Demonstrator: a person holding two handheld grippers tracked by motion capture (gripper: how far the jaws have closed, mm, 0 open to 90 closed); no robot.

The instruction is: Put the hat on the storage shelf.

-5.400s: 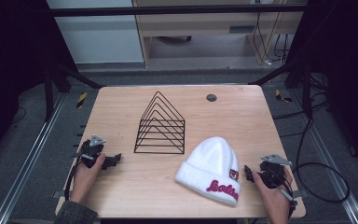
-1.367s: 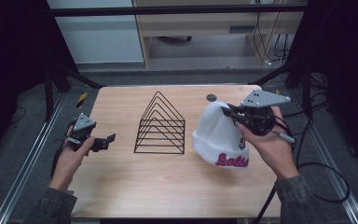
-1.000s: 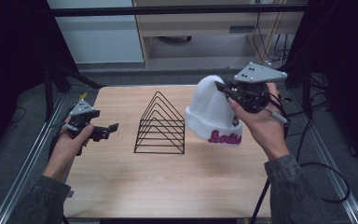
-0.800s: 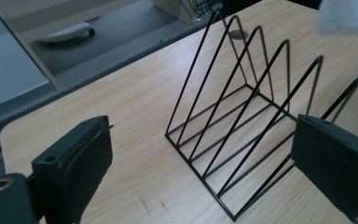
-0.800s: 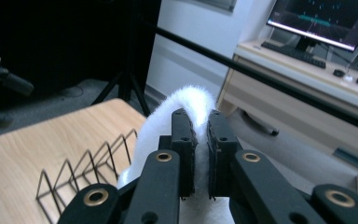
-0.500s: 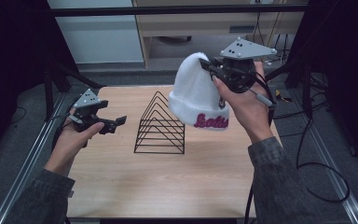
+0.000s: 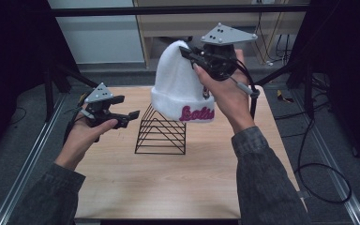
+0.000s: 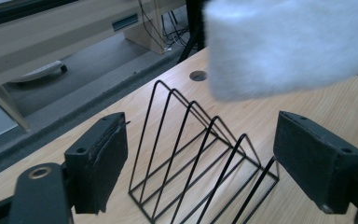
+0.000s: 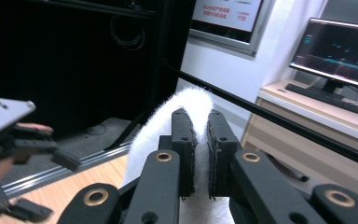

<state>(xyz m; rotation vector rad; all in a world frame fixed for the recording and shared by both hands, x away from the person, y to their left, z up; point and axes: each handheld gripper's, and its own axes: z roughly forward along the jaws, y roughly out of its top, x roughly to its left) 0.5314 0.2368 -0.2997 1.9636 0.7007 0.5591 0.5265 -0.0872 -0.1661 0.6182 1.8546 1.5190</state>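
Progress: hat (image 7: 180,89) lifted clear of table (image 7: 122,187); not yet set on wire rack (image 7: 161,133).
Hat place: in the air above rack, toward far edge.
Hat axis: upright, crown up, cuff down, lettering facing near edge.
Right gripper (image 7: 194,55): clamped on crown.
Left gripper (image 7: 127,119): jaws apart, just been closing, nothing between, near left edge.

A light wooden table (image 7: 178,187) stands on a grey floor (image 7: 18,154) crossed by metal rails (image 7: 26,159). Beyond it sits a pale wooden cabinet (image 7: 192,28), beside a white panel (image 7: 98,33). Black cables (image 7: 318,168) trail on the right. A lit monitor (image 9: 340,46), perhaps with a keyboard, stands on a desk (image 9: 326,116).
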